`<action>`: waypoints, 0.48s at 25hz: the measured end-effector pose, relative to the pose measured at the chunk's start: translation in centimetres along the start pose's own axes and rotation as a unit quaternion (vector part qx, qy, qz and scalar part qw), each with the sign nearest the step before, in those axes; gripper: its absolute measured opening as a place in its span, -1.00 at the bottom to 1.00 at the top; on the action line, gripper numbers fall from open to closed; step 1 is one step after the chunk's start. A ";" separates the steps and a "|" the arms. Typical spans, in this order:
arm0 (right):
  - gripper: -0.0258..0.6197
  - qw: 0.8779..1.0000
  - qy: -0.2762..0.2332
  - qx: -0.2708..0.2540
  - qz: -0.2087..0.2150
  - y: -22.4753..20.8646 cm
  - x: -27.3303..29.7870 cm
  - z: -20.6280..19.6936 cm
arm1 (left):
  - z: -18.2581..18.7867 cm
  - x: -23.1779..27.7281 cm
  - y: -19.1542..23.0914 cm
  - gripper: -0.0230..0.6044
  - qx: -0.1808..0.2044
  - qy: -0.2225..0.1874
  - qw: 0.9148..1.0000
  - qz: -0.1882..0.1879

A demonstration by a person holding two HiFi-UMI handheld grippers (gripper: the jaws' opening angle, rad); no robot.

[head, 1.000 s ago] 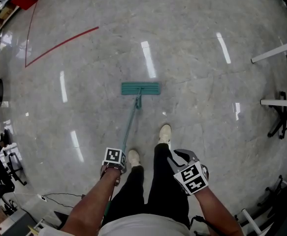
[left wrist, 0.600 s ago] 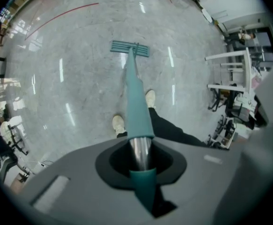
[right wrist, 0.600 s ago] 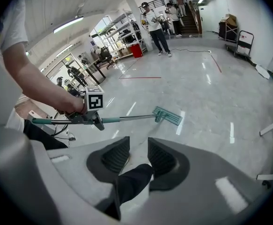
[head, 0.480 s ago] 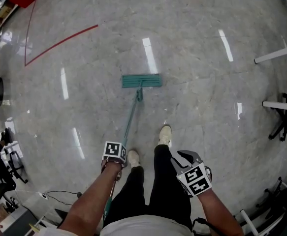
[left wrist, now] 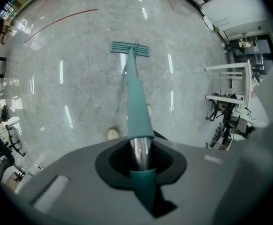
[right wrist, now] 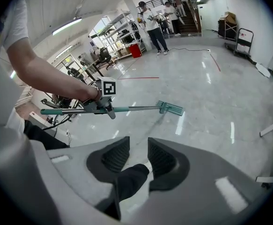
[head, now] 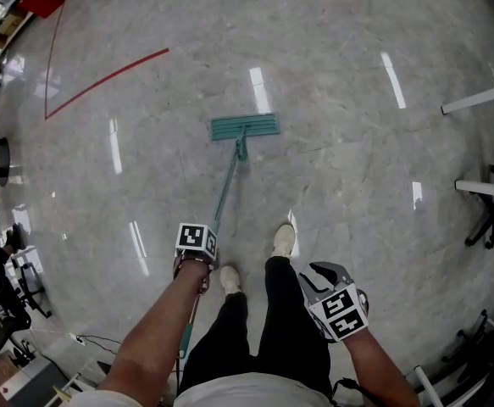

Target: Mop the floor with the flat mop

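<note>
Head view: left gripper [head: 199,254] fingers clench mop handle [head: 224,192], its long axis running forward to flat mop head [head: 245,126]; right gripper [head: 321,274] parted, empty.

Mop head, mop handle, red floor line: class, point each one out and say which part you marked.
Mop head [head: 245,126]: head view, centre of the green pad.
Mop handle [head: 225,190]: head view, midway along the shaft.
Red floor line [head: 109,80]: head view, middle of the slanted stroke.
</note>
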State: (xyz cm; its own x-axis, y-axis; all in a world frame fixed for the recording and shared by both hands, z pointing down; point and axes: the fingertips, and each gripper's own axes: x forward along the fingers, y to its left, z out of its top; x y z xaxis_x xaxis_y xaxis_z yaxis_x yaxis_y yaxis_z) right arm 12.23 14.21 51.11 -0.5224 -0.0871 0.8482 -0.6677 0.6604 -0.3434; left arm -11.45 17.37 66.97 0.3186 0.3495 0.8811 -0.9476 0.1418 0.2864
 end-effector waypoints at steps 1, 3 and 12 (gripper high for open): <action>-0.54 1.000 -0.002 0.000 0.000 -0.2 -0.1 0.1 | 0.7 -0.3 -0.1 -0.74 -0.001 -0.002 1.000 -0.001; -0.54 1.000 -0.003 0.000 0.000 -0.8 -0.2 0.2 | 2.1 -0.7 -0.3 -0.74 -0.004 -0.004 1.000 -0.001; -0.54 1.000 -0.001 0.014 0.003 -2.5 -0.8 -0.3 | 8.0 -2.8 -1.6 -0.73 -0.014 -0.008 1.000 -0.008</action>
State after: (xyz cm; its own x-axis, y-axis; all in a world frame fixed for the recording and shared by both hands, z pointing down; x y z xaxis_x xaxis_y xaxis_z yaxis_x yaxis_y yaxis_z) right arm 14.46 12.85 51.42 -0.5275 -0.0857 0.8452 -0.6792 0.6403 -0.3589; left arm -11.06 8.74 67.10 0.3325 0.3327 0.8825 -0.9415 0.1721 0.2899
